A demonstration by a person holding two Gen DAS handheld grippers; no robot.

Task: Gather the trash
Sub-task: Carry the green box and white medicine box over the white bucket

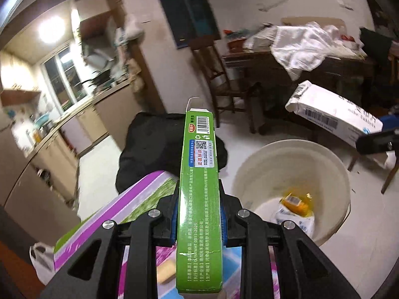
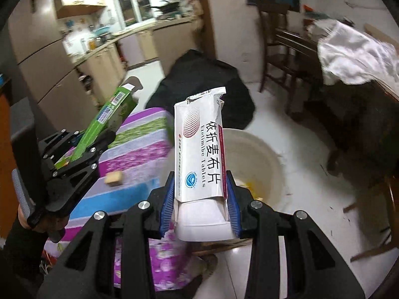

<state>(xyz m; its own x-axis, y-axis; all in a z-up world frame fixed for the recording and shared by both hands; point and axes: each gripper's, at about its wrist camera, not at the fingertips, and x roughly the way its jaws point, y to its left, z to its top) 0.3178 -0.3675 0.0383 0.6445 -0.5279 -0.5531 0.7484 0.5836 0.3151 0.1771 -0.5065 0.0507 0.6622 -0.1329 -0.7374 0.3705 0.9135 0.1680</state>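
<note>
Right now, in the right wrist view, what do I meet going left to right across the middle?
left gripper clamping the green box → striped table cover → white tablet box in the right gripper → cream bin → dark wooden table.

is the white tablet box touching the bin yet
Apart. The right wrist view shows the white tablet box clamped between the right gripper pads, raised above the cream bin beyond it.
</note>
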